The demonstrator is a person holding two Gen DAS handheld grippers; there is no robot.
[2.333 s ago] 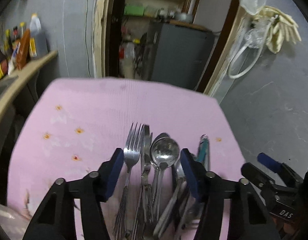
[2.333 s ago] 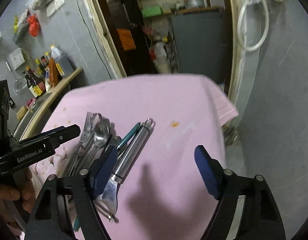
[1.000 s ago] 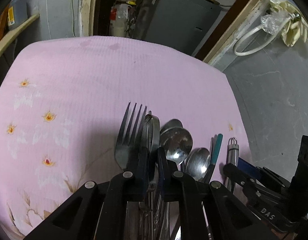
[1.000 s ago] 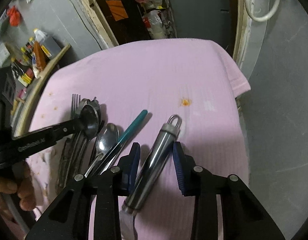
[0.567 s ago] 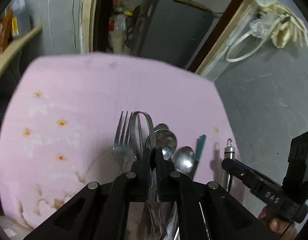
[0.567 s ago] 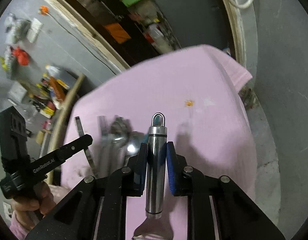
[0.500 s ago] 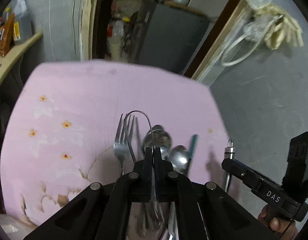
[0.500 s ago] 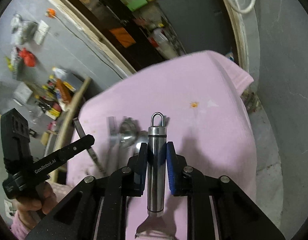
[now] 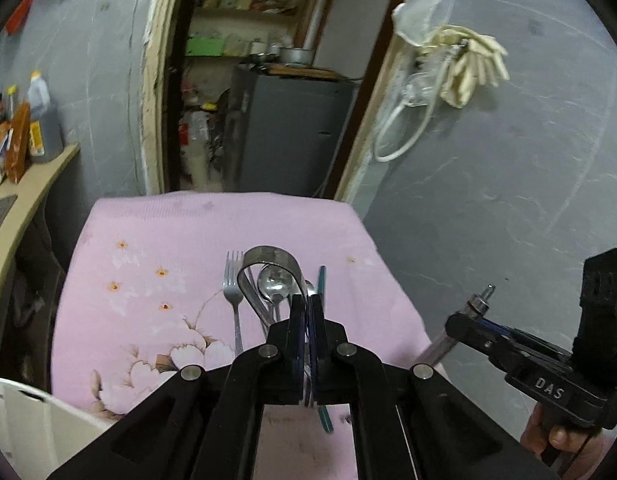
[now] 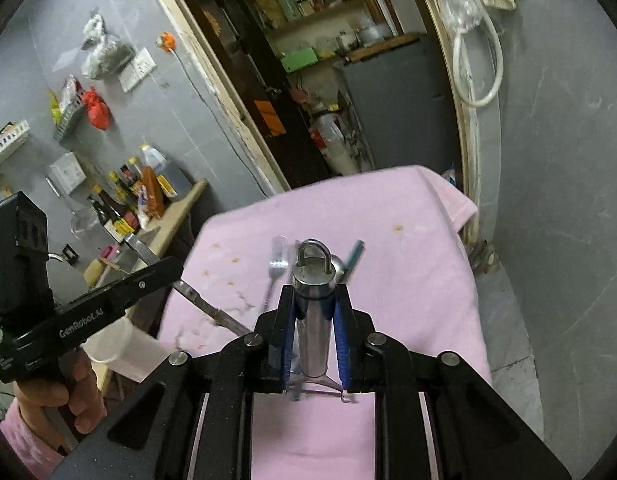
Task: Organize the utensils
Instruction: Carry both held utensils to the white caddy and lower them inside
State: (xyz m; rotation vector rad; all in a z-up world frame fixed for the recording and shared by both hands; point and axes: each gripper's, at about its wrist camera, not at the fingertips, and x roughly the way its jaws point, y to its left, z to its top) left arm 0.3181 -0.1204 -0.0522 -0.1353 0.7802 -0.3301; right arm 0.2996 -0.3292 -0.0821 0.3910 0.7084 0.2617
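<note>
While both tools are loaded and lifted, you're mid-carry, not yet placing. At far left sits a white container [image 9: 24,420], likely the drop point. Your left gripper [image 9: 306,332] is clamped on metal tongs [image 9: 268,260], raised above the fork [image 9: 233,280], spoon [image 9: 274,280] and teal-handled utensil [image 9: 321,280] lying on the pink cloth [image 9: 148,248]. Your right gripper [image 10: 314,320] is pinched on a steel-handled peeler [image 10: 311,300]. Next: choose a destination, lower, release. Legible: "GenRobot.AI", "DAS".
</note>
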